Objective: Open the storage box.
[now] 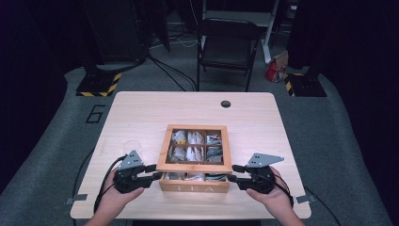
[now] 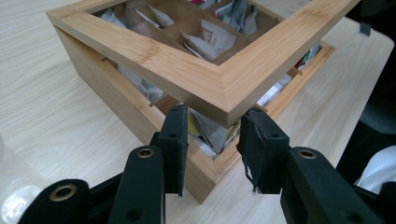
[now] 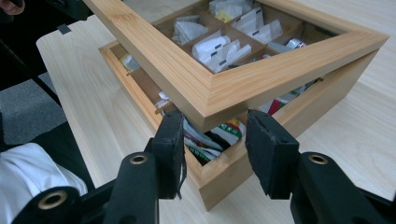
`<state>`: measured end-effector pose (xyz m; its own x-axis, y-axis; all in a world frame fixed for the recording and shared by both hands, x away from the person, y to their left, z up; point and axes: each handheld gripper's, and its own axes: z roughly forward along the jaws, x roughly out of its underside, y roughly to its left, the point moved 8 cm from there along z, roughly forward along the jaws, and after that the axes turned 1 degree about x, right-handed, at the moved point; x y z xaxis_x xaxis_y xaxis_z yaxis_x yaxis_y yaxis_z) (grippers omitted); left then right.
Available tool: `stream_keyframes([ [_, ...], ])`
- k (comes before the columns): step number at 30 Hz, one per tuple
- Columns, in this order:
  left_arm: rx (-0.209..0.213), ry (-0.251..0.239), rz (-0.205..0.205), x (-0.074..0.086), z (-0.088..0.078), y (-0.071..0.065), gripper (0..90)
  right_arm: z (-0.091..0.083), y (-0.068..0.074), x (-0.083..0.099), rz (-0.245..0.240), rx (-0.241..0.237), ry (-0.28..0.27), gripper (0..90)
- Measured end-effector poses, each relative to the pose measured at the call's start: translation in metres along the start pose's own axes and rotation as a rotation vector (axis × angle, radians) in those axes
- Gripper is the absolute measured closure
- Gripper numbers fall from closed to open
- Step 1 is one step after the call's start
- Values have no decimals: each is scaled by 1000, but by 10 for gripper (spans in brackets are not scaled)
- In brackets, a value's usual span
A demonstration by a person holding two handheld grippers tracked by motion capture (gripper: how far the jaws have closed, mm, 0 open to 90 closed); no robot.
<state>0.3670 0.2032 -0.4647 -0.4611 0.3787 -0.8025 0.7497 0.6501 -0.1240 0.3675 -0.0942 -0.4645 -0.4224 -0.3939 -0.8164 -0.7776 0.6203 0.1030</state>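
My left gripper (image 1: 151, 172) sits at the near left corner of the wooden tea box (image 1: 194, 182), its jaws partly open either side of the corner of the lifted lid (image 1: 194, 167); whether the pads press the wood I cannot tell. My right gripper (image 1: 234, 173) mirrors it at the near right corner, jaws likewise apart around the lid's corner, contact unclear. The lid, a bamboo frame with a clear pane, is tilted up at its near edge, and paper tea packets (image 1: 190, 151) fill the compartments beneath. The box stands on the near middle of the pale wood worktop (image 1: 141, 113), "TEA" on its front. A round dark cable hole (image 1: 226, 103) marks the far edge. Beyond the worktop is grey carpet, a black folding chair (image 1: 228, 47), 2 stand bases striped yellow and black (image 1: 96, 84), and a "6" (image 1: 95, 114) marked on the floor.
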Motion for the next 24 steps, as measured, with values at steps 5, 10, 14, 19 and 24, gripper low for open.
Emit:
stream_keyframes([
  [5, -21, -11, 8, -6, -2, 1, 593, -3, -2, -8, -8, 3, -11, 555],
  [10, -31, -20, 10, -11, -4, 2, 571, -4, -3, -12, -13, 8, -17, 545],
  [14, -39, -23, 30, -14, -5, 1, 567, -4, -3, -16, -9, 14, -27, 527],
  [19, -37, -23, 44, -18, -7, 2, 567, -5, -3, -19, -23, 26, -29, 519],
  [24, -52, -33, 53, -24, -9, 2, 568, -7, -3, -24, -20, 33, -40, 520],
])
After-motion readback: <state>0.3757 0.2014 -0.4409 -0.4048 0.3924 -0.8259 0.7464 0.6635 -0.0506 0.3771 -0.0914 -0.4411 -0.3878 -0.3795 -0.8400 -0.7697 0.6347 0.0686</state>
